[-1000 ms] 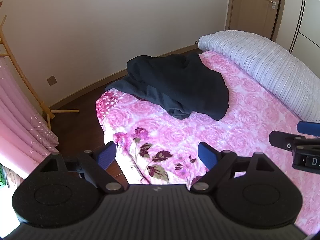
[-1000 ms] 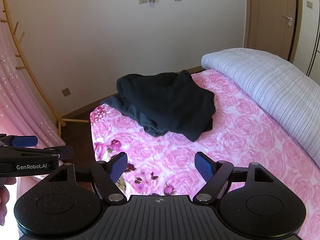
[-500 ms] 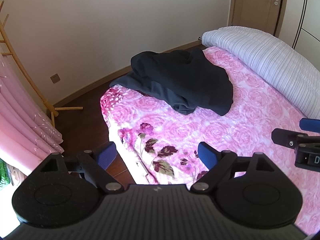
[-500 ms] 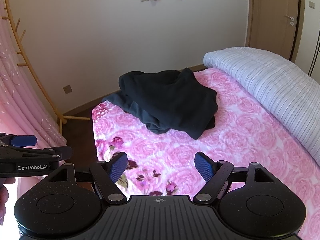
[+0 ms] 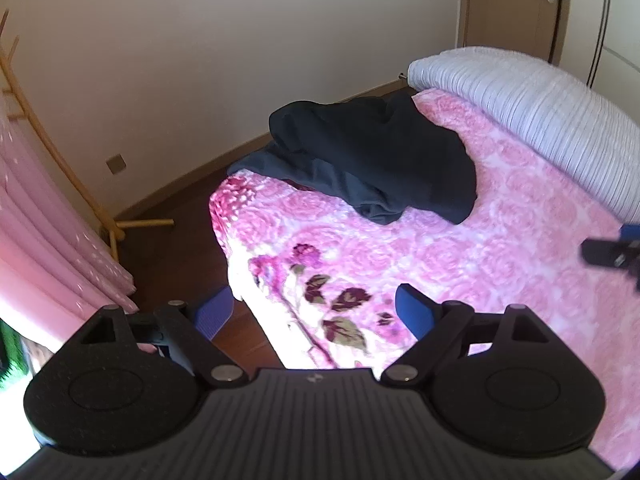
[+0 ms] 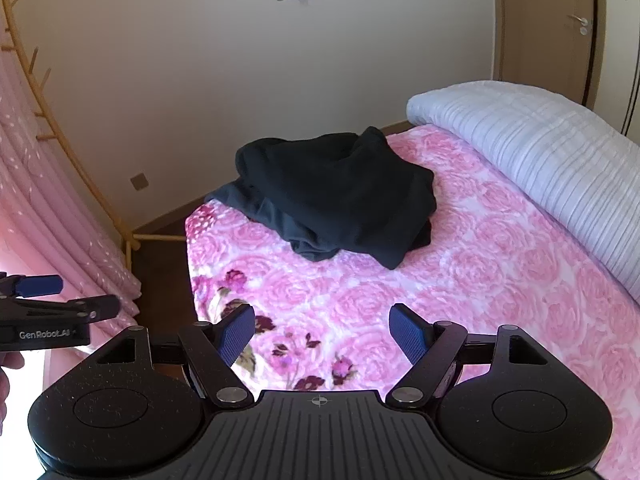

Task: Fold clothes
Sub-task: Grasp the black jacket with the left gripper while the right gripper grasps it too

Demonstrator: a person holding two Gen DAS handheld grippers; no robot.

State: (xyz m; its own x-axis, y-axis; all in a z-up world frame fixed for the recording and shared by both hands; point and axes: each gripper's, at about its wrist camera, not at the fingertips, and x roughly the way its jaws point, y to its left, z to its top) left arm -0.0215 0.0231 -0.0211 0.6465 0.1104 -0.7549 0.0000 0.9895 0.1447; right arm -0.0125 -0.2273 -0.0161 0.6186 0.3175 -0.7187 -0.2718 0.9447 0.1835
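Nothing folded yet, judging from the two views. Dark garment (image 6: pixel 340 196) lying as a crumpled heap on the bed (image 6: pixel 460 280), on the pink rose-patterned blanket, at the far corner of the bed toward the wall. Bunched in thick folds, one layer thrown over another; no sleeve, collar or hem to be recognised, so impossible to say what kind of clothing, or whether one piece or more.

Heap longer than wide. Long axis running roughly across the bed, from the bed's left edge, where a flat grey-blue flap (image 5: pixel 256 162) reaches the edge and hangs a little over it, toward the rolled white quilt (image 6: pixel 532 148) on the far side of the bed. Near side of the heap ending in a thick rounded fold (image 5: pixel 376 210) pointing back toward the foot corner of the bed. No real front or top to be told from this shape.

Left gripper (image 5: pixel 316 308) with fingers spread apart and nothing between them, hovering above the near corner of the bed, well apart from the garment. Right gripper (image 6: pixel 322 330) likewise spread wide and empty, above the blanket, also well apart from the garment.

Almost everything left to do, then: reaching the heap, taking it, spreading it flat on the free part of the bed, finding the edges, and only after that folding. First grasp probably easiest at the flat flap or at the thick near fold.
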